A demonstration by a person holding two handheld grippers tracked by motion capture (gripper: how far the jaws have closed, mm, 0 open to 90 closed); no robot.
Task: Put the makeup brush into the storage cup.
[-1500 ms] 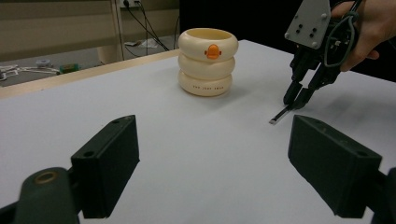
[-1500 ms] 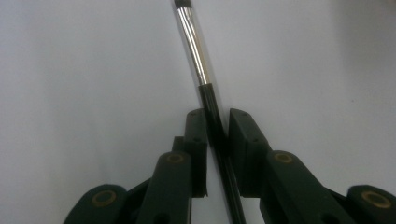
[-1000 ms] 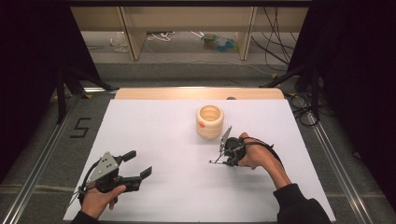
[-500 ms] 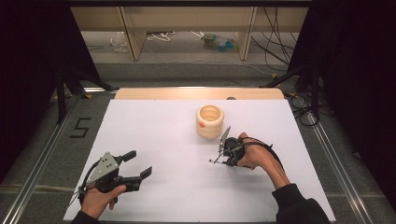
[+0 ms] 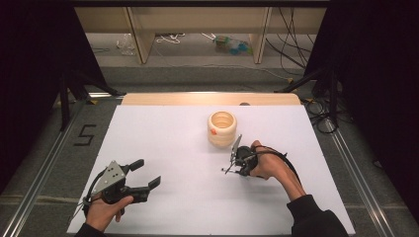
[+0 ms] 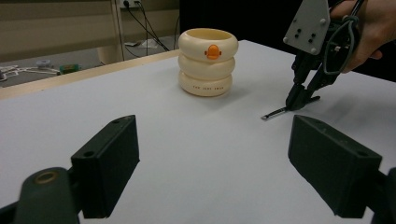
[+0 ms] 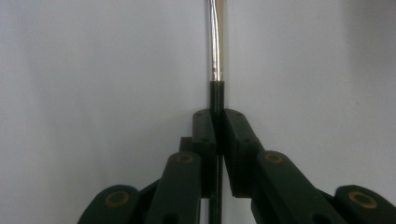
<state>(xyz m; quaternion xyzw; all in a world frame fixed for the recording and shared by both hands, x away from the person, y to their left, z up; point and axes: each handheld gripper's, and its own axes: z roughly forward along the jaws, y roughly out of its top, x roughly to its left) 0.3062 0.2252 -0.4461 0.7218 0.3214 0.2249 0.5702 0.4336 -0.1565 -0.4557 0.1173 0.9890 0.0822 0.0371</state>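
A cream ringed cup [image 5: 222, 128] with an orange duck mark [image 6: 213, 51] stands upright at the table's middle back. Just in front of it, my right gripper [image 5: 232, 168] points down at the white sheet, shut on a thin utensil [image 7: 217, 46] with a black handle and a shiny metal shaft. The utensil's tip [image 6: 275, 113] lies low on the sheet, poking out from the right gripper [image 6: 299, 100]. The jaws clamp the black handle [image 7: 217, 116]. My left gripper [image 5: 146, 174] rests at the front left, open and holding nothing [image 6: 215, 172], aimed toward the cup.
The white sheet [image 5: 173, 148] covers the table, with a wooden strip [image 5: 207, 98] along its far edge. A metal rail [image 5: 44, 168] and a floor mark "5" [image 5: 85, 134] lie to the left. Shelving legs and loose cables [image 5: 296, 44] sit beyond the table.
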